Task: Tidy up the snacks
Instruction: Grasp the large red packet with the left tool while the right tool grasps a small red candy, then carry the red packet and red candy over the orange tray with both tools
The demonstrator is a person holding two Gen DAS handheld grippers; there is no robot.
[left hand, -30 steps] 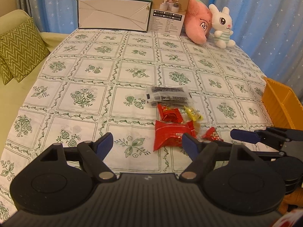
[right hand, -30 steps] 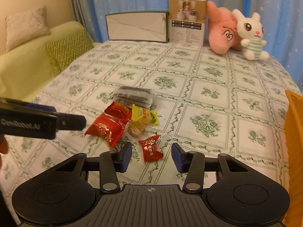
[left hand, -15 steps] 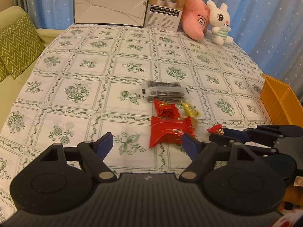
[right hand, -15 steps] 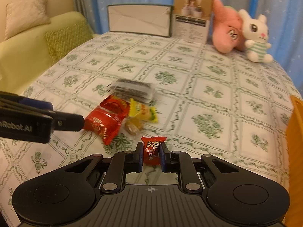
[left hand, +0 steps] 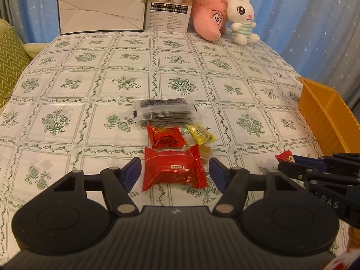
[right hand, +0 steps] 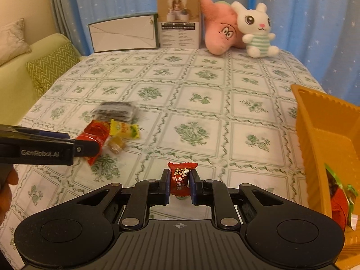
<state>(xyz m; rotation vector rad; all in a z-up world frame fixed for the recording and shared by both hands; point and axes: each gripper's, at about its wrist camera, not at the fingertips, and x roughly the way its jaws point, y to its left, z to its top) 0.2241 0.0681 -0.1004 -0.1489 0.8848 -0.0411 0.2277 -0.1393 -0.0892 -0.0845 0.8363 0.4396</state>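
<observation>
Left gripper [left hand: 175,171] is closing, its pads not yet touching the red packet [left hand: 174,171] lying between them on the table [left hand: 67,85]. Right gripper [right hand: 179,185] pinches a small red candy [right hand: 181,177] beside the orange bin [right hand: 324,139].

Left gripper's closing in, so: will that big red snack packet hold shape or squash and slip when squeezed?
The big red snack packet looks puffy, so it will probably squash. Its glossy wrapper may slip on the closing left gripper, whose pads don't press it yet. It seems light, likely sliding if nudged.

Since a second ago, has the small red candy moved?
Yes. The small red candy, now pinched in the right gripper, has left the snack pile and shifted toward the orange bin.
</observation>
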